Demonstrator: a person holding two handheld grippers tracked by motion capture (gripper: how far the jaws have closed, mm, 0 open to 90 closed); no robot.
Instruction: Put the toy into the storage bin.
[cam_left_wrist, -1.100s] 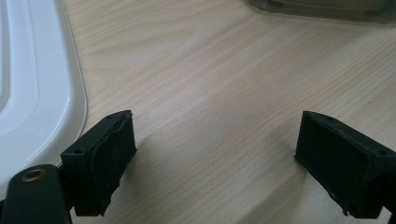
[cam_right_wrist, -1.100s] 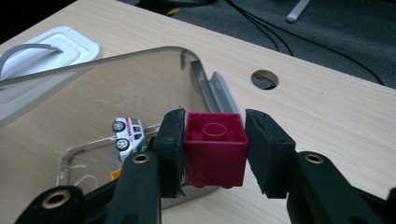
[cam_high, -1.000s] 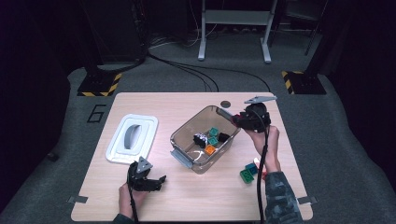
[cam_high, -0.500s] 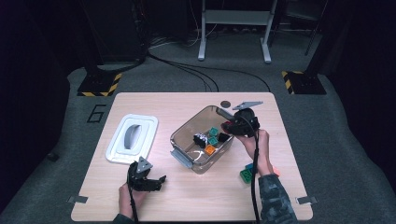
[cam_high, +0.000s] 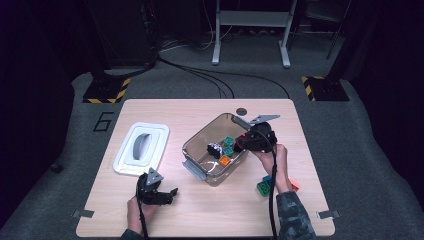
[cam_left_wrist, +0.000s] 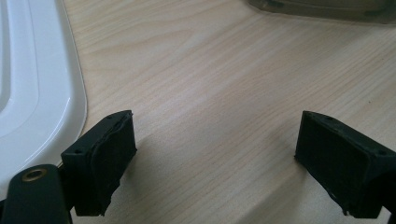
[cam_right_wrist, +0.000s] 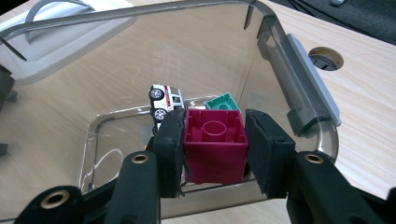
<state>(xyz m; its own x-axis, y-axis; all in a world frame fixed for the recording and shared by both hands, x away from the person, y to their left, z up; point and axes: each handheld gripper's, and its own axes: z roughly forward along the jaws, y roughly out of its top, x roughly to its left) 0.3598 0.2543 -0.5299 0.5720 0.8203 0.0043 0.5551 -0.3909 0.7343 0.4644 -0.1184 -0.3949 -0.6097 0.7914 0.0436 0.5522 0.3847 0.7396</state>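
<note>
The right gripper (cam_right_wrist: 215, 149) was clamped on a magenta block (cam_right_wrist: 215, 149), holding it just above the clear bin (cam_high: 200, 145) near its right wall. Inside the bin lay a toy car (cam_right_wrist: 164, 101) and a green block (cam_right_wrist: 223, 102). The left gripper (cam_left_wrist: 215, 163) rested low over the bare desk (cam_left_wrist: 210, 79) with its jaws apart and nothing between them, beside the white lid (cam_left_wrist: 32, 84).
</note>
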